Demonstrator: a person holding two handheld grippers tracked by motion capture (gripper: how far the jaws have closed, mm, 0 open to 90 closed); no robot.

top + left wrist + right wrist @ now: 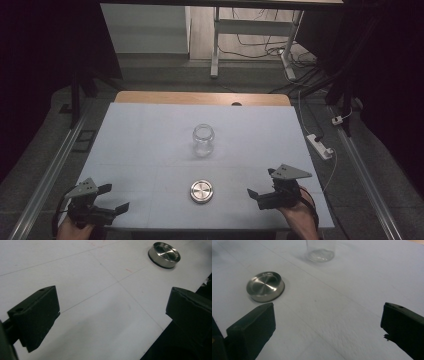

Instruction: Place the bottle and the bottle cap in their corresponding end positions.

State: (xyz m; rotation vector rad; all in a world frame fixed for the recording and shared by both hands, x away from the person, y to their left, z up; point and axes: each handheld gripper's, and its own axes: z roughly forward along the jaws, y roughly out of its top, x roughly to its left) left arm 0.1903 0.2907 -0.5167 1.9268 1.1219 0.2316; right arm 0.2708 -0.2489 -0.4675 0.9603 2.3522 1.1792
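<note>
A clear glass jar [203, 140] stands upright and uncapped near the middle of the white sheet; its base [321, 254] shows at the top of the right gripper view. A round metal lid [201, 191] lies flat in front of it, also seen as a lid [164, 254] and lid [265, 286] in the gripper views. My left gripper [113, 198] rests at the front left corner, open, nothing between its jaws. My right gripper [262, 184] sits at the front right, open and empty, to the right of the lid.
The white sheet [150, 145] covers a wooden table whose far edge [200, 98] shows. A white power strip [320, 146] and cables lie on the floor at the right. A desk frame [216, 45] stands beyond the table.
</note>
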